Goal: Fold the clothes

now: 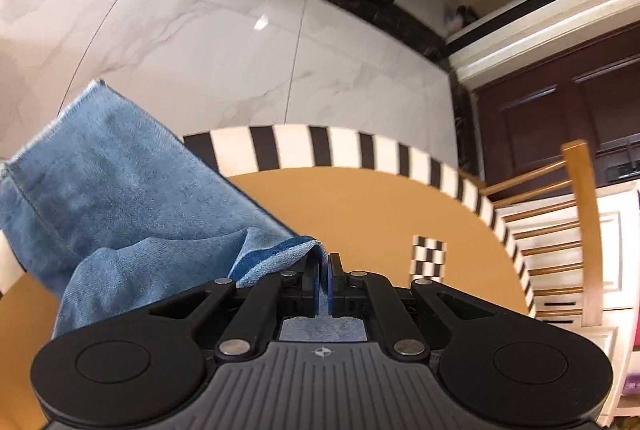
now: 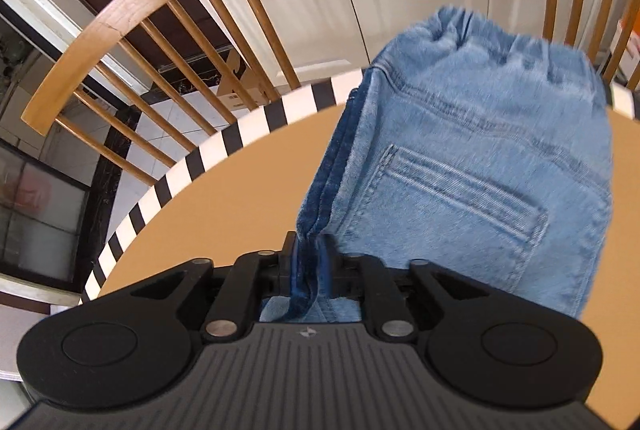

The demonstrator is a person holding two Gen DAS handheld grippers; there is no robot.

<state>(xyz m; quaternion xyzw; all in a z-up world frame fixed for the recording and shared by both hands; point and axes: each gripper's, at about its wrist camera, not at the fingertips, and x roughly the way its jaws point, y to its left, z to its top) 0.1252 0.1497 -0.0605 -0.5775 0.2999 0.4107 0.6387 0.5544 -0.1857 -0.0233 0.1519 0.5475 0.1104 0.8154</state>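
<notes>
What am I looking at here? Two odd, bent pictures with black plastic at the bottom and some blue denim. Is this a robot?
There is no robot arm. A person holds a pair of hand tools, each ending in two-finger tongs with a wide-angle camera looking along the fingers, which is why the pictures look bent. One picture comes from the left tongs, the other from the right tongs. The black shapes at the bottom are the tools themselves. Below lies a round wooden table with a black-and-white striped rim, and chairs stand around it. On it are light blue jeans, being folded. The left tongs pinch a fold of the jeans. Denim also sits between the right fingers, slightly apart; whether they press it is unclear.
</notes>
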